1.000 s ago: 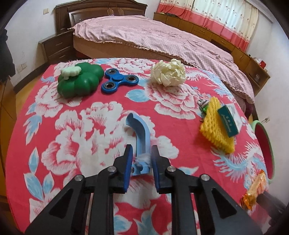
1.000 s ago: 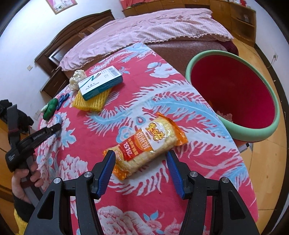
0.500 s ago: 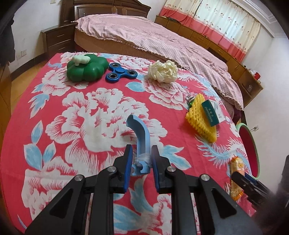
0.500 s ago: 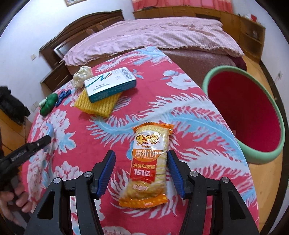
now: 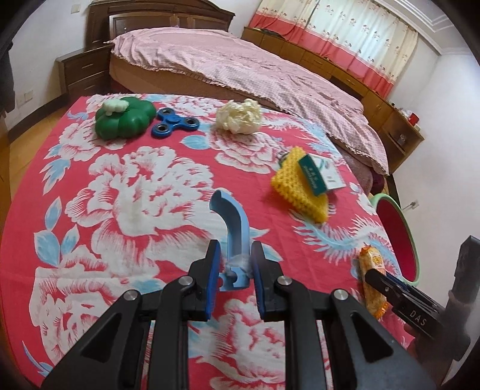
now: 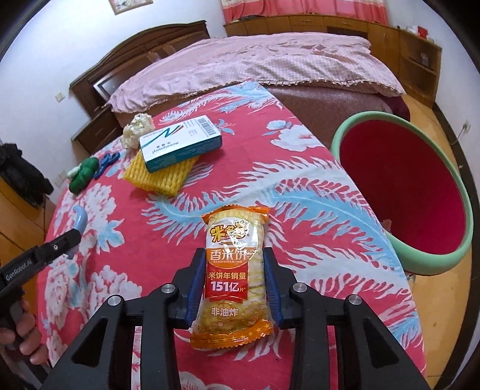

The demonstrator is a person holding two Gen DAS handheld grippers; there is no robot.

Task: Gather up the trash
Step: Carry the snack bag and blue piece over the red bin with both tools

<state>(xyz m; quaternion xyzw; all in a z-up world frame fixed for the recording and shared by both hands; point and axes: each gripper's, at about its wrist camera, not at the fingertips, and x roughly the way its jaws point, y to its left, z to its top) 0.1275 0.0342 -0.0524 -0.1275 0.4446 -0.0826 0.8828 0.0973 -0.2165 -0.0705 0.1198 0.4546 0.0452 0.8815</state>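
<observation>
Right gripper (image 6: 232, 280) has just been closing, jaws now pinching the snack packet (image 6: 232, 271) beside the basin (image 6: 402, 198); I read it secured, ready to bin; left gripper (image 5: 235, 271) grips a blue hook (image 5: 234, 228).

Pretty ordinary bedroom: plain white walls (image 5: 444, 99) and a warm wooden floor (image 6: 450, 120). There's a big bed with a pink checked bedspread (image 5: 240, 69) and a dark wooden headboard (image 5: 156, 15), plus a dark wooden nightstand (image 5: 81, 72) just beside it. Low wooden cabinets (image 5: 330, 69) run under the window, which has red-and-cream patterned curtains (image 5: 339, 33). Soft daylight comes through.
</observation>
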